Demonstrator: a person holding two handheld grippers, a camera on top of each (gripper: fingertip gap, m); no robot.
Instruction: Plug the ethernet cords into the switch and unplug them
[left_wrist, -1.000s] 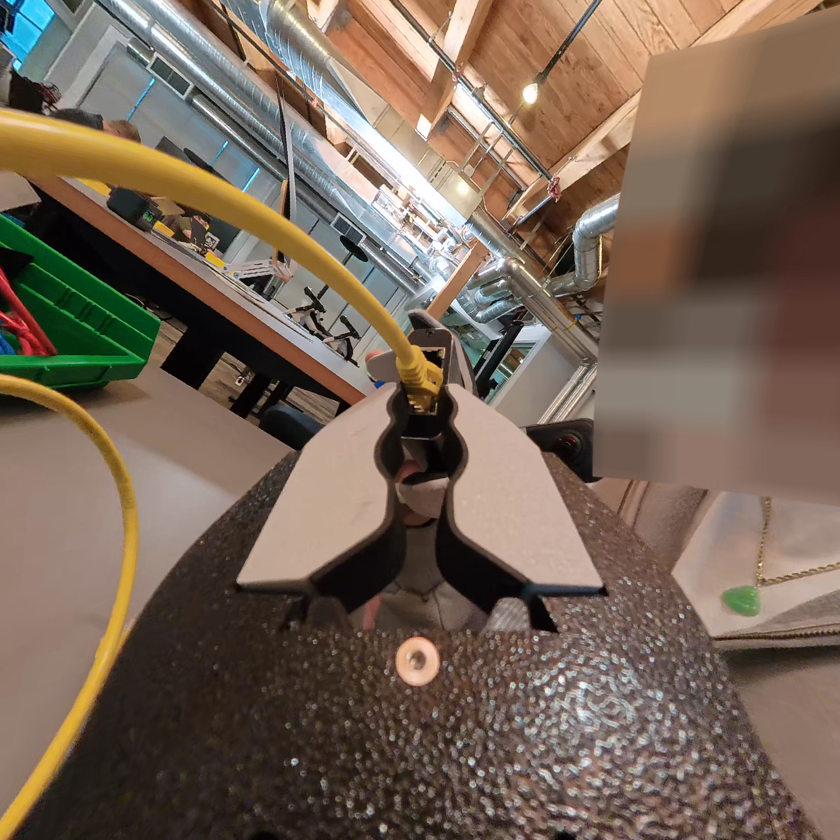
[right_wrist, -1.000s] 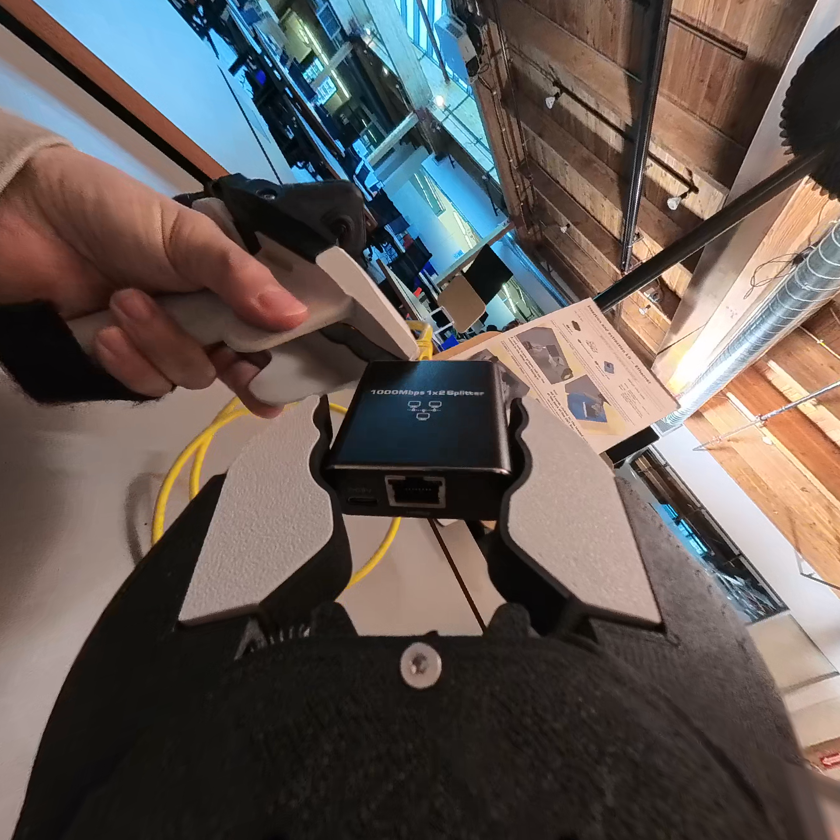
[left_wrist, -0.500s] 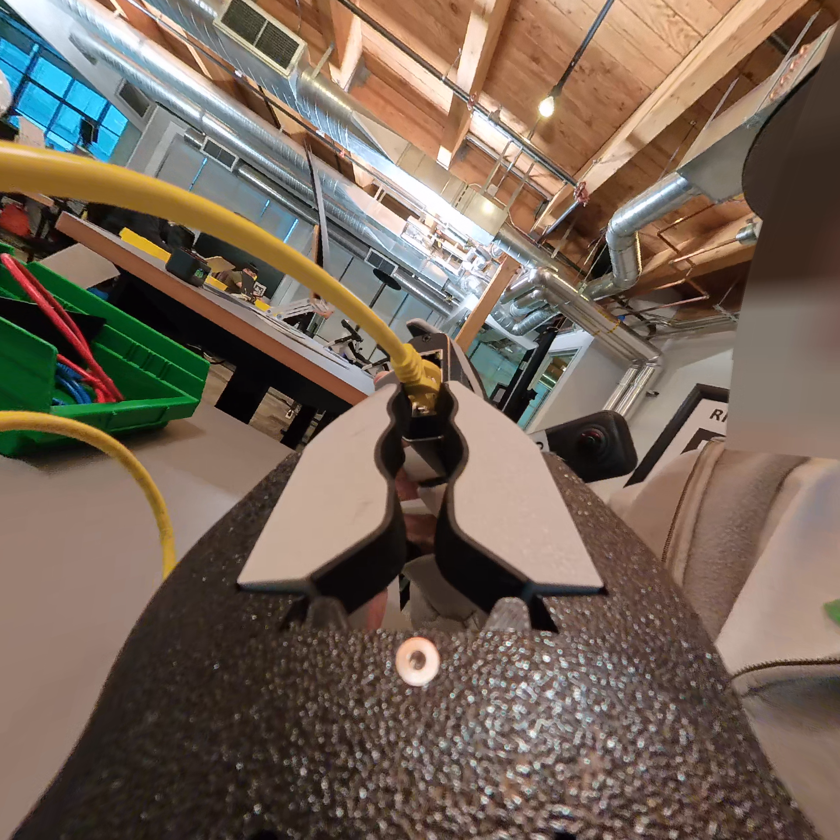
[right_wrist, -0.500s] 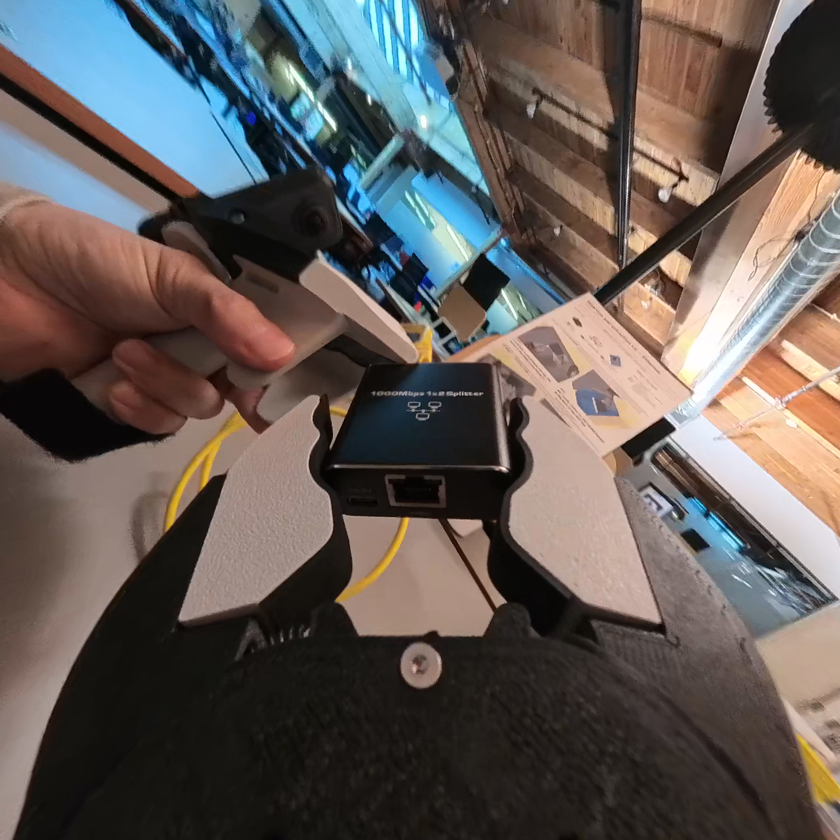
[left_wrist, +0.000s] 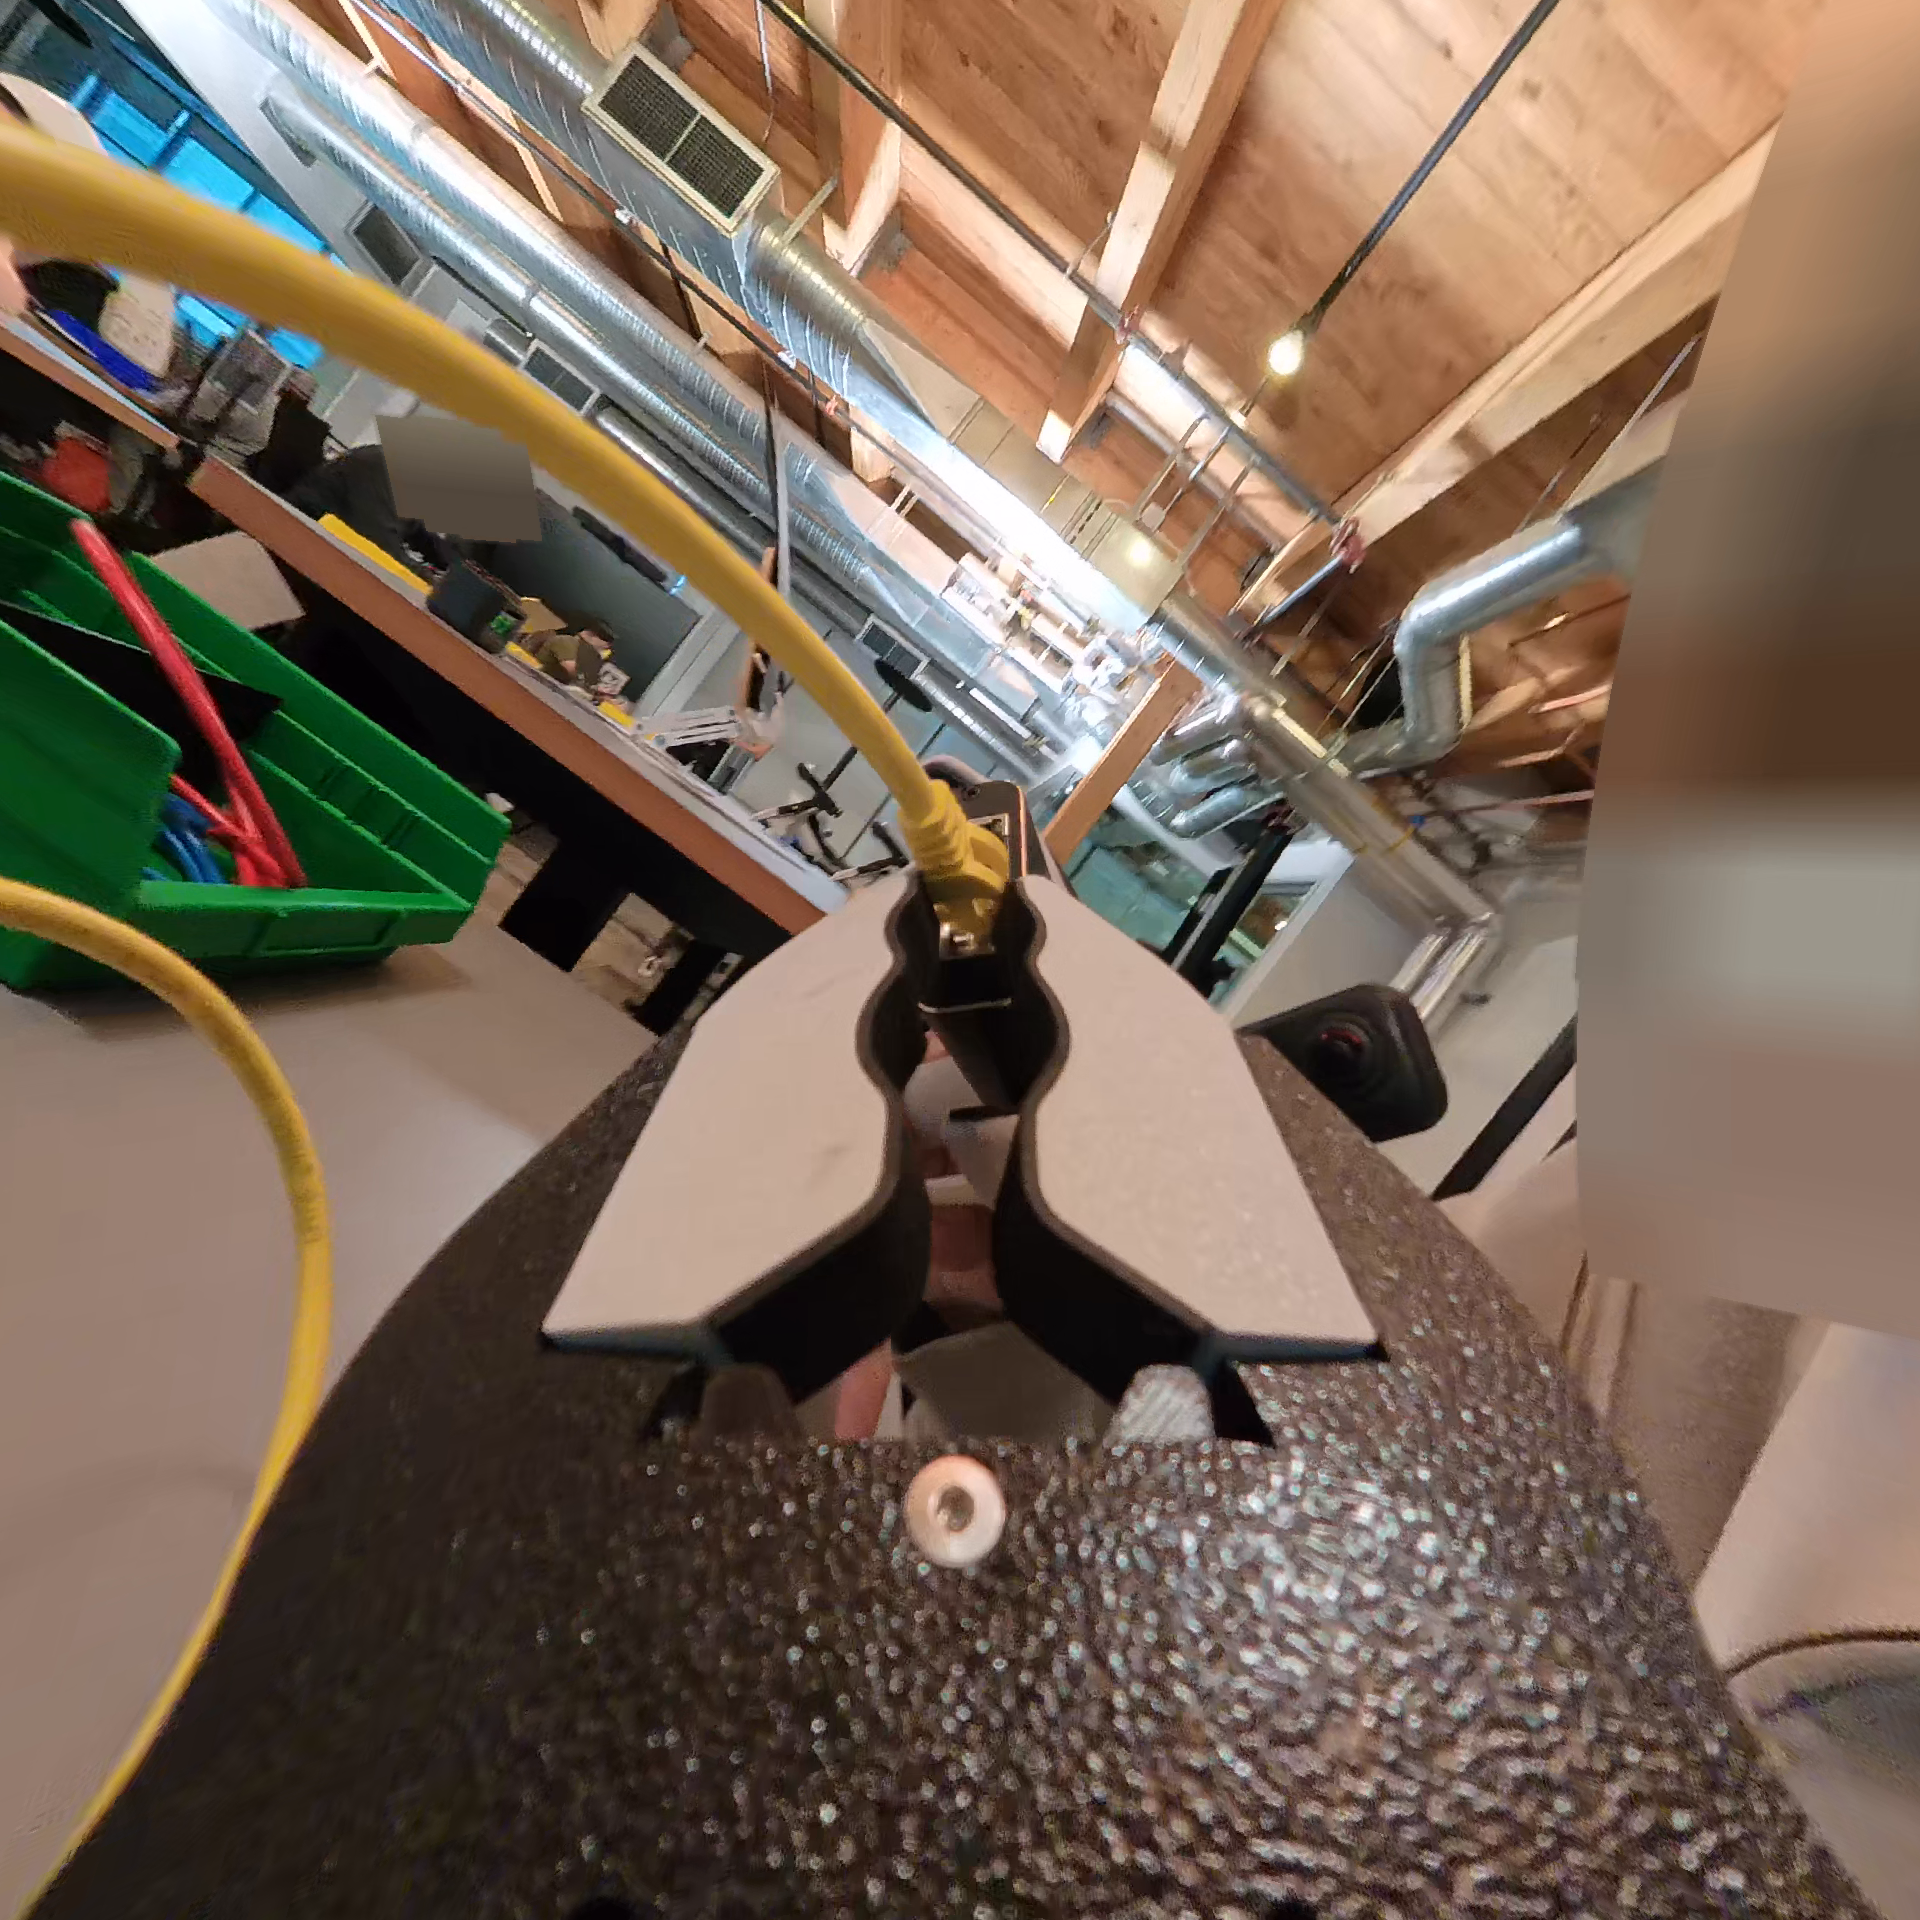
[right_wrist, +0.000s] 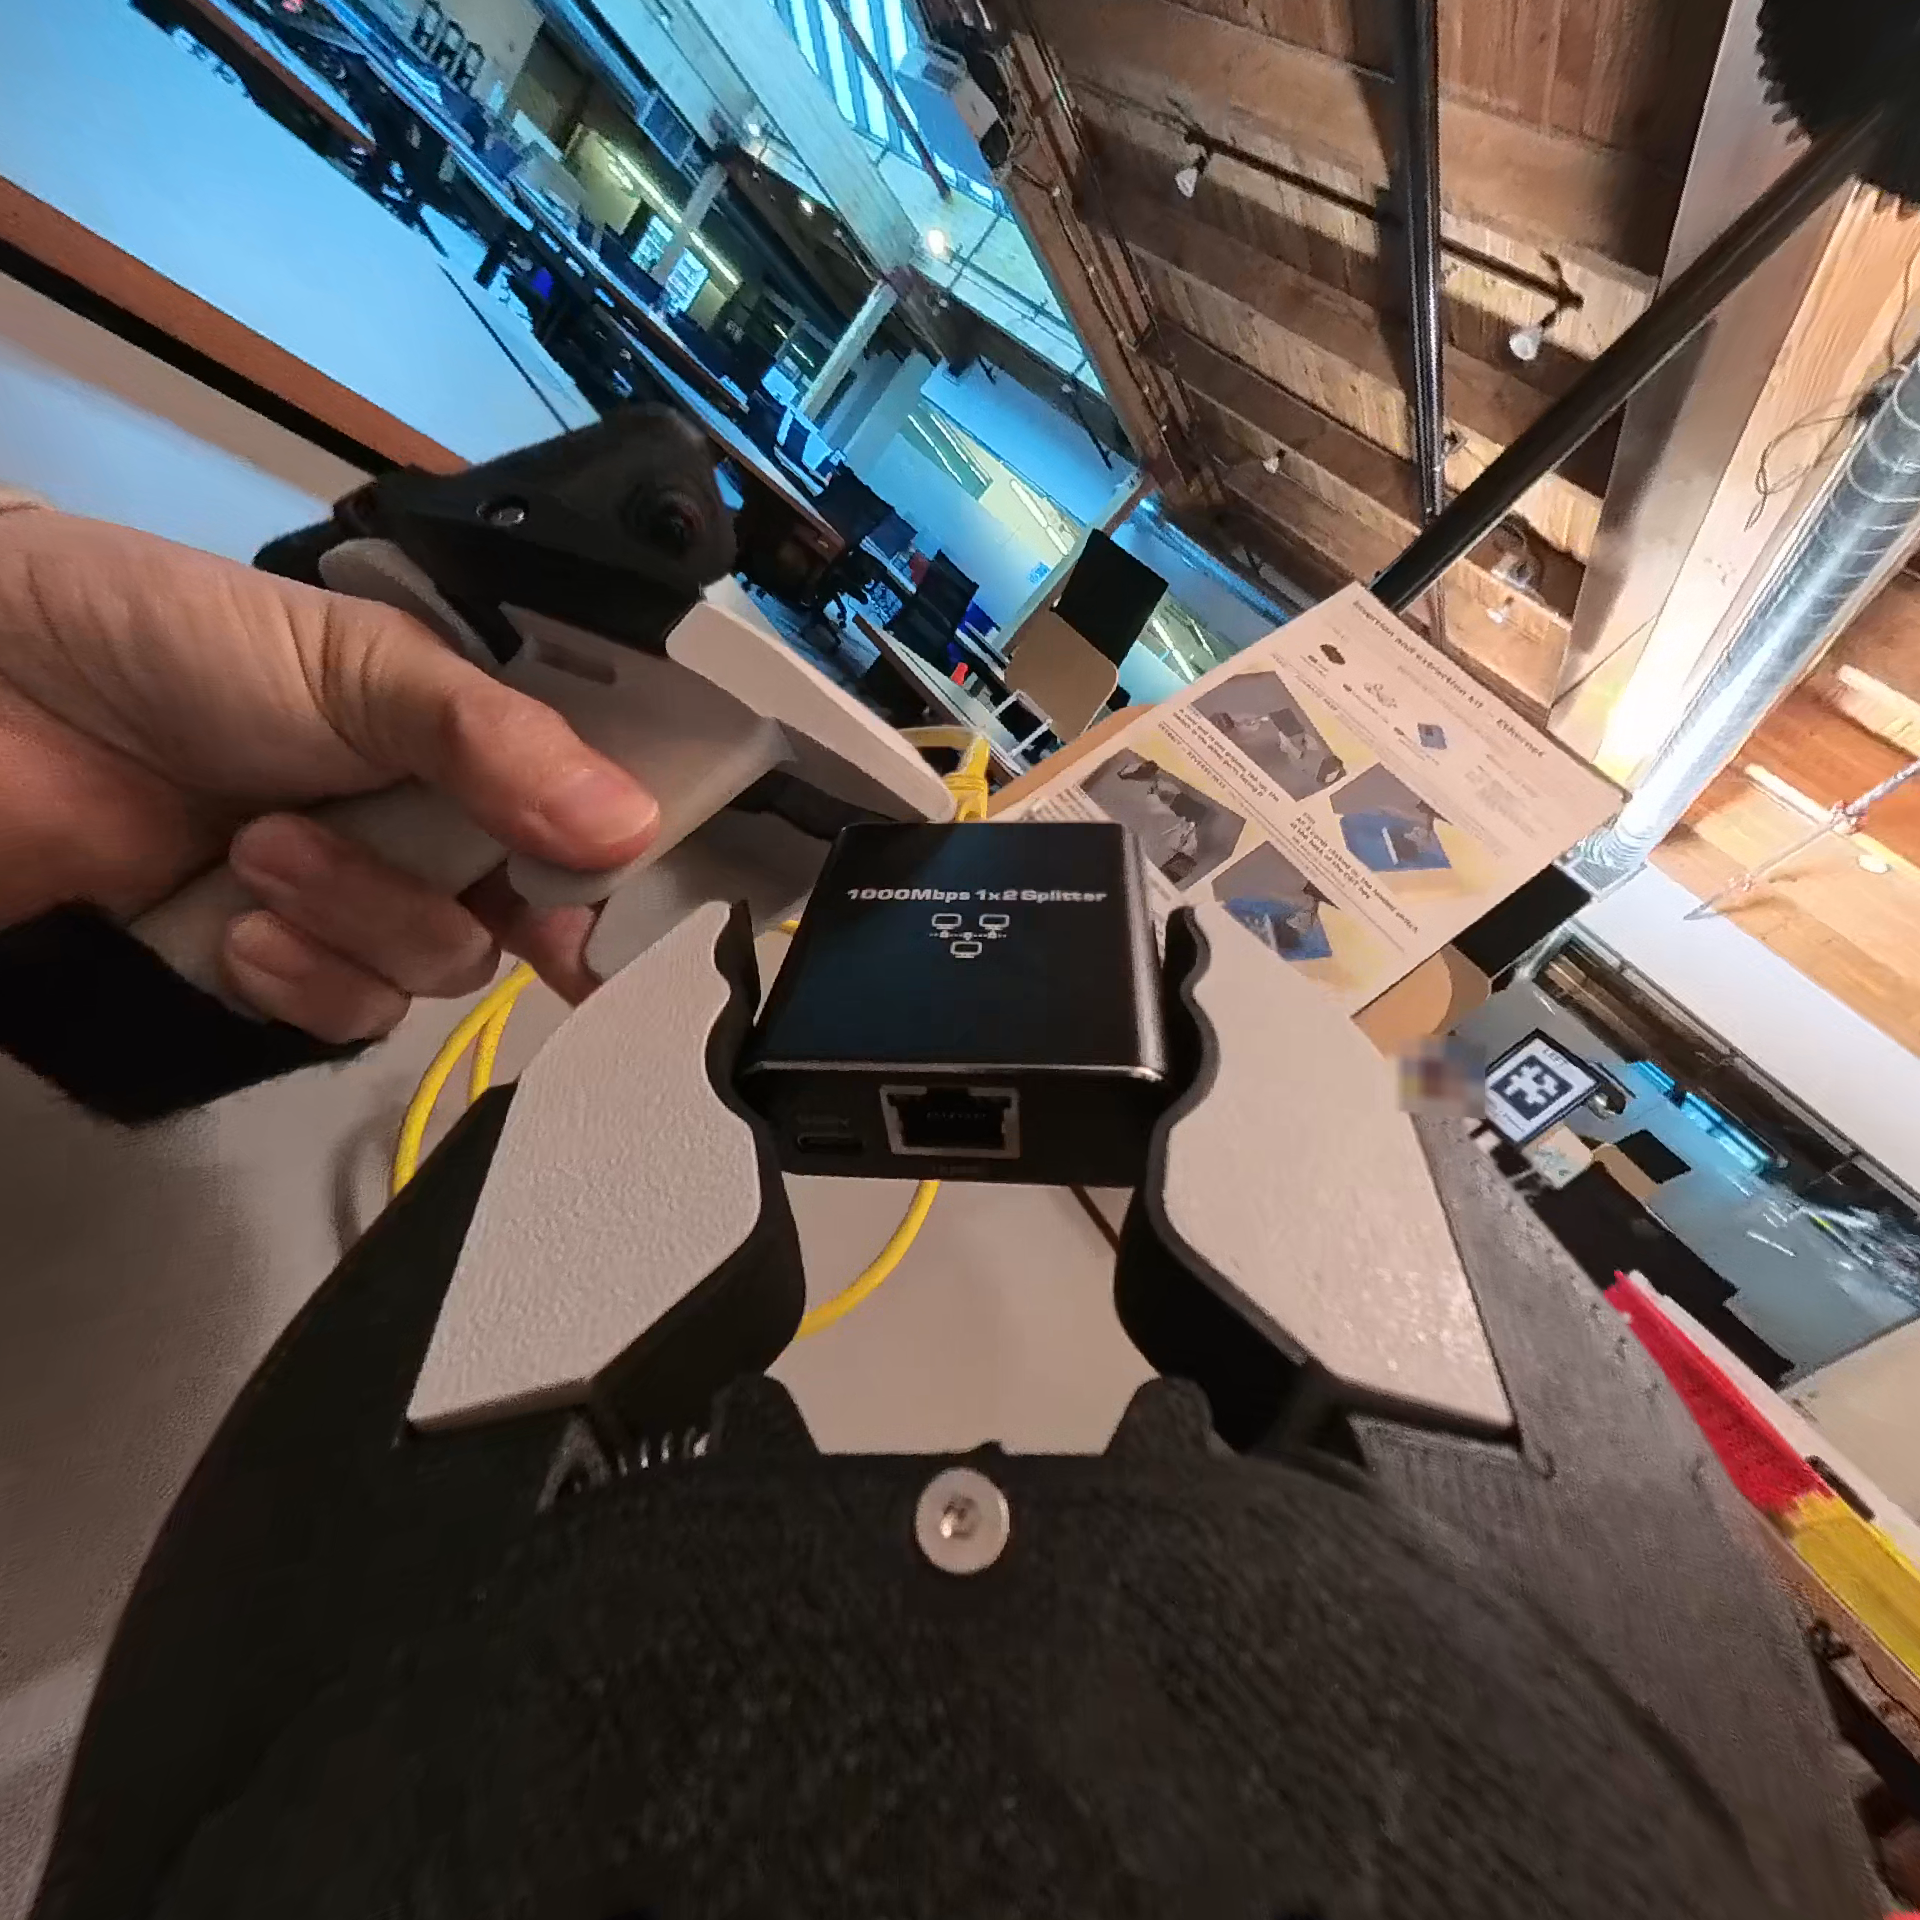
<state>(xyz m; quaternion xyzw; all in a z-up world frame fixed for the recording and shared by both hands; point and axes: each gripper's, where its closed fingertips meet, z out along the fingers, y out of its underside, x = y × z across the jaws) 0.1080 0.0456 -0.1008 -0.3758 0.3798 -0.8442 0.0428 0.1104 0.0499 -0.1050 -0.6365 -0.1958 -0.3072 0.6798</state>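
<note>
Left wrist view, from left to right: a green bin (left_wrist: 312, 831) with red and blue cords sits on the desk (left_wrist: 135, 1195), a yellow ethernet cord (left_wrist: 582, 447) arcs over it, and the left tool (left_wrist: 961, 935) is pinched shut on that cord's plug (left_wrist: 961, 862), just at the switch (left_wrist: 1003, 821). Right wrist view: a hand (right_wrist: 260, 790) holds the left tool at the left, and at centre the right tool (right_wrist: 956, 1029) is clamped on the black switch (right_wrist: 966, 966), whose near port faces the camera with no plug in it; an instruction sheet (right_wrist: 1351, 790) lies to the right.
</note>
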